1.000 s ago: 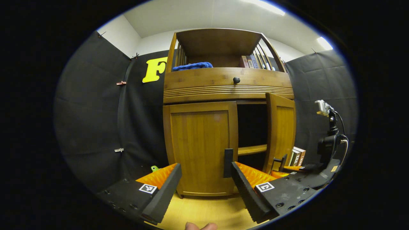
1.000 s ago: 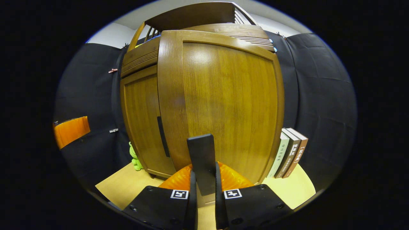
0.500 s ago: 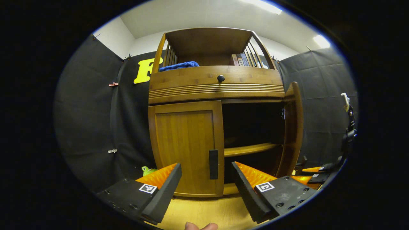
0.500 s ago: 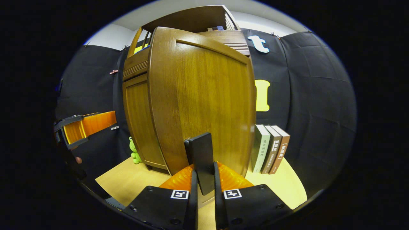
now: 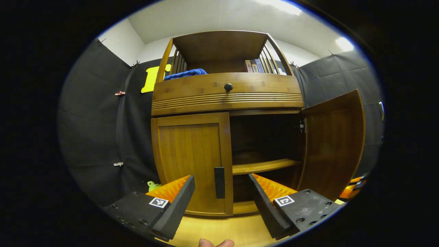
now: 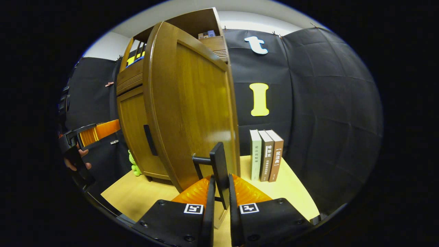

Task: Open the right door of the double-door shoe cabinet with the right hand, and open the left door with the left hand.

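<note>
since half a second ago the right door (image 5: 334, 144) has swung much wider, and in the left gripper view it now stands well out from the shoe cabinet (image 5: 226, 92) at the right of the frame, its inner face showing and the dark interior with a wooden shelf (image 5: 262, 166) laid bare. in the right gripper view the same right door (image 6: 192, 103) fills the centre-left, seen from its outer face, and the right gripper (image 6: 219, 206) at the bottom centre has its fingers pressed in on the door's dark handle (image 6: 219, 171), both fingers tight against the flat bar. over in the left gripper view the left gripper (image 5: 219, 202) sits at the bottom of the frame with its fingers spread wide, holding nothing, and the left door (image 5: 190, 161) is shut flat in the cabinet front, centre-left, its dark handle (image 5: 219, 182) showing between the two fingers but not touched by them. a fingertip (image 5: 216, 243) of the person peeks in at the very bottom edge. three books (image 6: 265, 159) stand upright on the worktop (image 6: 137, 195) right of centre in the right gripper view, near the open door. a blue cloth (image 5: 185, 73) lies on the top shelf, upper centre-left.
</note>
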The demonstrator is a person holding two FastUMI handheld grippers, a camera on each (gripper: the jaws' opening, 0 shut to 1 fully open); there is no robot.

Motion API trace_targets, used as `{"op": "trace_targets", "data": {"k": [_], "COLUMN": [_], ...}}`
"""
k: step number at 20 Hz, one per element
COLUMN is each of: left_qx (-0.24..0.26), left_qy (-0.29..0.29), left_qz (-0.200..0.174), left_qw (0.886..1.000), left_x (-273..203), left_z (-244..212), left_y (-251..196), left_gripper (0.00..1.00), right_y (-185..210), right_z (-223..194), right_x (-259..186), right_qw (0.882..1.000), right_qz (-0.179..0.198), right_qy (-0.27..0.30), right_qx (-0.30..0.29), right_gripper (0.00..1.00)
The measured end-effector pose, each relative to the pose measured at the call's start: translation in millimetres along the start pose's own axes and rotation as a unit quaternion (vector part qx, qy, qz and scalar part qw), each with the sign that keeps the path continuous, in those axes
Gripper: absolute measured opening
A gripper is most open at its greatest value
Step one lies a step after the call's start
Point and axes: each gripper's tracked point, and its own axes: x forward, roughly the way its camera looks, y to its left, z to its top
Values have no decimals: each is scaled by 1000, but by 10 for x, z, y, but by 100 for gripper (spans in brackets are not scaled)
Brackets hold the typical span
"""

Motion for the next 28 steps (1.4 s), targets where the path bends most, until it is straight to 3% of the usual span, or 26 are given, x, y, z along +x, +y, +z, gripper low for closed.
{"op": "trace_targets", "data": {"k": [2,9,11,15,16,17,19,22,23,28], "left_qx": [0,-5,1,-1,-1,1,5,4,3,5], "left_qy": [0,10,12,20,20,19,19,16,15,12], "left_qz": [-3,-14,-13,-9,-7,-5,-5,-4,-5,-9], "left_qw": [1000,1000,1000,1000,1000,1000,1000,1000,1000,1000], "left_x": [2,35,74,165,198,239,332,503,544,825], "left_z": [18,-82,-128,-245,-253,-254,-284,-303,-321,-408], "left_y": [-87,-297,-304,-266,-243,-227,-207,-171,-159,-94], "left_gripper": [92,92,96,93,93,96,96,100,96,96], "right_y": [-168,-569,-628,-790,-743,-748,-779,-618,-508,94], "right_z": [37,198,199,306,362,417,522,662,675,774], "right_x": [-40,-147,-147,-300,-396,-508,-684,-962,-1014,-1087], "right_qw": [1000,1000,1000,998,997,996,993,991,993,994], "right_qz": [-8,-24,-26,-59,-62,-70,-93,-108,-98,-62], "right_qy": [-3,-12,-10,-26,-33,-40,-49,-72,-70,-87], "right_qx": [1,-2,-6,-16,-23,-33,-52,-34,-17,-16], "right_gripper": [19,18,18,18,27,29,55,94,100,98]}}
